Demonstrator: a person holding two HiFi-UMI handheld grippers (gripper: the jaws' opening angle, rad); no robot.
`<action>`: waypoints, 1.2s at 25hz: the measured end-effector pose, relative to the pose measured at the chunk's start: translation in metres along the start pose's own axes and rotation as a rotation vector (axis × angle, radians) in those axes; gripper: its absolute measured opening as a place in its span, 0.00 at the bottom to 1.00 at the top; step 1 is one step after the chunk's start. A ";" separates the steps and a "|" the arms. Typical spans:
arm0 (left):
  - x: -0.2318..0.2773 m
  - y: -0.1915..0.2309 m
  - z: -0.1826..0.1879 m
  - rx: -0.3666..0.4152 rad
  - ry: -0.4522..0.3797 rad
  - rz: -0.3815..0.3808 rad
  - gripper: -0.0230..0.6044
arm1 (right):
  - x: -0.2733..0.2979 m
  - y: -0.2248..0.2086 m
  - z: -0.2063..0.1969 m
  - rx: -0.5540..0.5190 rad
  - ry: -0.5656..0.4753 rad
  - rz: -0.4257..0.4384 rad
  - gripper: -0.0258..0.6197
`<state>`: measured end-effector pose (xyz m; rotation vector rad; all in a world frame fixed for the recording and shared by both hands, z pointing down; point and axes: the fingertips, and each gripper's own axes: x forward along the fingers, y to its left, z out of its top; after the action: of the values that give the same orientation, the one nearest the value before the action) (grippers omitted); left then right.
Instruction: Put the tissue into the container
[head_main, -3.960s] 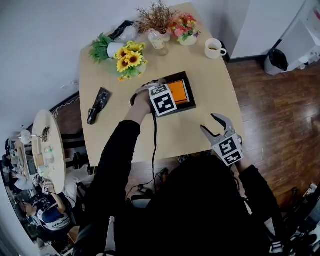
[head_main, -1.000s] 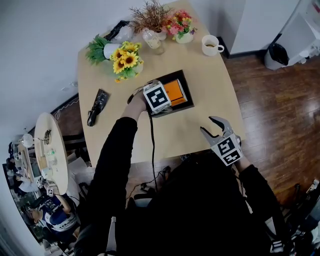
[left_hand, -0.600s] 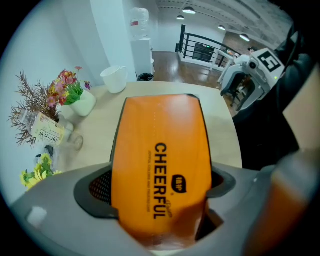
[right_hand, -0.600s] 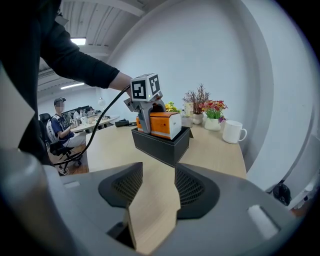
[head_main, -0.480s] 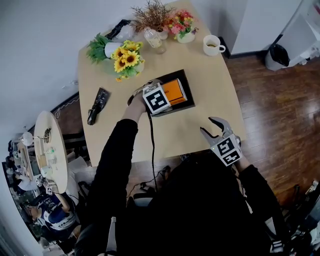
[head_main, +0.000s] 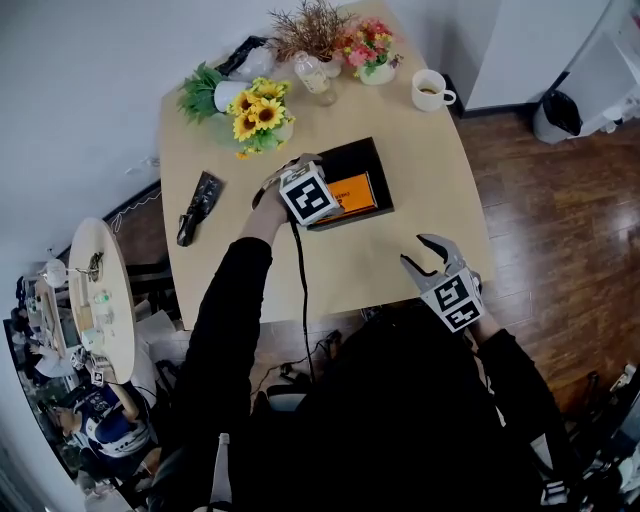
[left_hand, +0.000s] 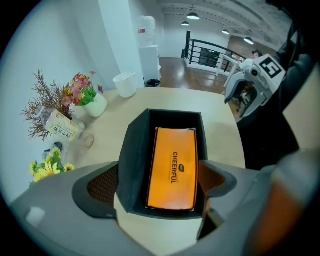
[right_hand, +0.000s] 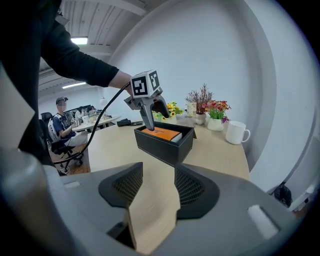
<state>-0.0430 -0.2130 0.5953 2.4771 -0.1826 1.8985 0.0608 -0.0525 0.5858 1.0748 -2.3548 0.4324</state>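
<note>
1. Hovering over the near edge of the tabletop (head_main: 400, 150), the right tool (right_hand: 152, 186) has its jaws moderately apart, with only bare wood showing between them.
2. Farther in, the left tool (left_hand: 157, 186) points down over the near end of the black container (left_hand: 131, 155). Its jaws are wide and opening.
3. The orange tissue pack (left_hand: 172, 165) lies flat inside the container, directly between those jaws. Neither pad presses on the pack, and both pads sit out by the container's 2 long walls.
4. The container stands near the middle of the tabletop, well apart from the right tool.
5. Beyond the container, along the far edge, stand a bunch of sunflowers (head_main: 258, 115), a dried plant (head_main: 310, 30), a pot of pink flowers (head_main: 368, 50) and 1 white mug (head_main: 430, 95).
6. A dark object (head_main: 195, 208) lies off to the left side of the tabletop; what it is cannot be made out.
</note>
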 end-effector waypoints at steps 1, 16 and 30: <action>0.001 -0.001 -0.002 -0.002 0.006 0.000 0.82 | 0.000 0.001 0.000 -0.002 0.000 0.001 0.35; -0.001 -0.017 0.006 0.009 -0.037 -0.023 0.81 | -0.004 0.003 0.002 -0.010 0.001 -0.007 0.35; -0.033 -0.030 -0.003 -0.151 -0.209 0.082 0.59 | -0.008 0.005 0.021 -0.046 -0.035 -0.018 0.33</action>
<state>-0.0512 -0.1802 0.5665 2.5963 -0.4194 1.5816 0.0544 -0.0550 0.5637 1.0900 -2.3719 0.3541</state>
